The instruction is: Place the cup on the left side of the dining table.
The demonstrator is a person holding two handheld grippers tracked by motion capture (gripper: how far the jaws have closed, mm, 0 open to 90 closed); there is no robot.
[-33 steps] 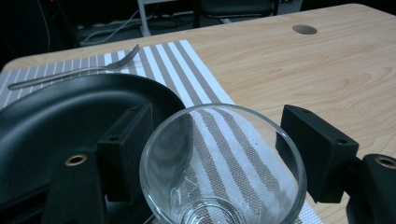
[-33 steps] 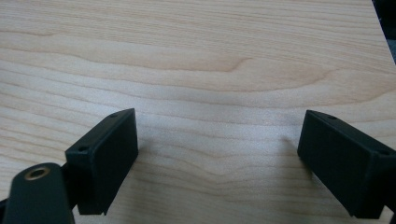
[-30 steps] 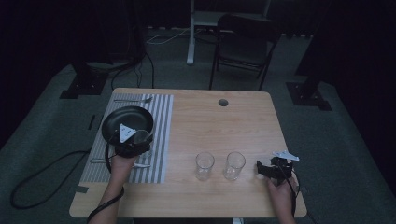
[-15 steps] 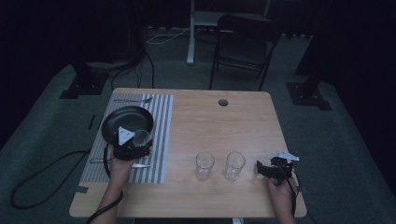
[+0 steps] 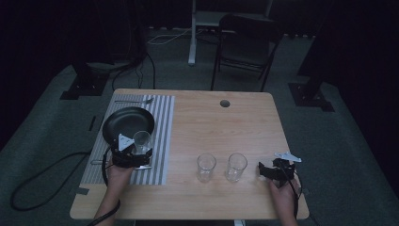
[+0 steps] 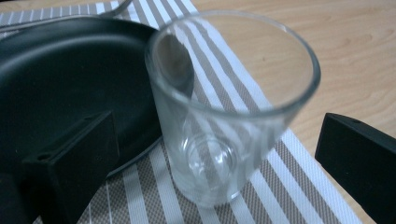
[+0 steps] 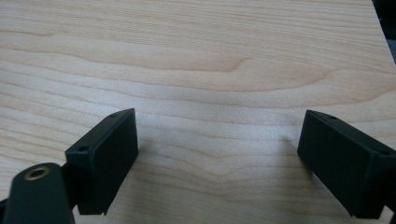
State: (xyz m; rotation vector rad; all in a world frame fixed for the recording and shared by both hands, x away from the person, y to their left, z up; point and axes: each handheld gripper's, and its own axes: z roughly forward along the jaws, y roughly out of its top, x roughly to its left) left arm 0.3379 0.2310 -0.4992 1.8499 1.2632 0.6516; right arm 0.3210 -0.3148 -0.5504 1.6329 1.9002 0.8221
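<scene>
One overhead view, two close jaw-level

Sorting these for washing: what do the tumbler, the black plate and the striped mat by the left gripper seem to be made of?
Tumbler: clear glass, see-through, with a thick base. Black plate: smooth and matte with a soft sheen; plastic or glazed ceramic, I cannot tell which. Striped mat: apparently woven, its grey-and-white stripes showing a fine weave texture.
</scene>
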